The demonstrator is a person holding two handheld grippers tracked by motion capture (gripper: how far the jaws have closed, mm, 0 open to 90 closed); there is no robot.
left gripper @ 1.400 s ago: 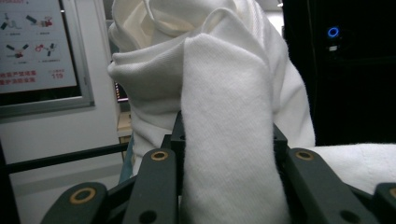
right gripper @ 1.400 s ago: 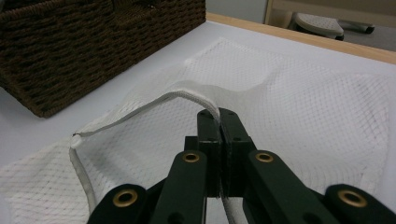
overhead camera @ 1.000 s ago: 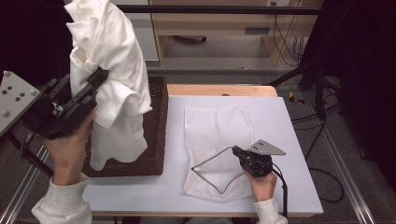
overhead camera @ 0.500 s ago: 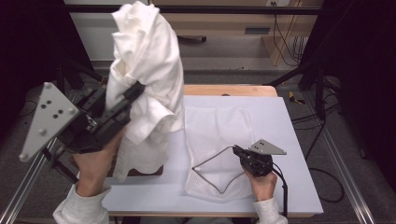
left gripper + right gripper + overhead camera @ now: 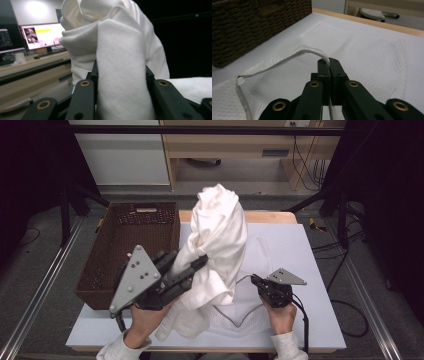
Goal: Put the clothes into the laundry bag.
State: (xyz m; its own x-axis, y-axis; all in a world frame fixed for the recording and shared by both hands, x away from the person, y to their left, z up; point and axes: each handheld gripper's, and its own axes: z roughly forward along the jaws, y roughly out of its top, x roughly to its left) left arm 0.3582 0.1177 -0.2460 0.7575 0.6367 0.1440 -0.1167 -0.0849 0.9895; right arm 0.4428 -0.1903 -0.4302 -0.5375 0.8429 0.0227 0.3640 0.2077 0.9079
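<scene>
left gripper (image 5: 200,261): moved right and down, off the basket side, now over the table's middle
cloth (image 5: 220,240): carried along in its jaws, from above the basket to over the mesh bag (image 5: 272,245), hiding part of it
basket (image 5: 131,245): now uncovered, its inside in view
left forearm: swung in toward the centre

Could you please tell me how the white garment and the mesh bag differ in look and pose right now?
The white garment is opaque, bunched and hanging in the air from the left gripper, whereas the mesh bag is see-through netting lying flat on the table. The garment is gripped by a thick fold, the bag only by its zipper edge in the right gripper. Both are white and held.
</scene>
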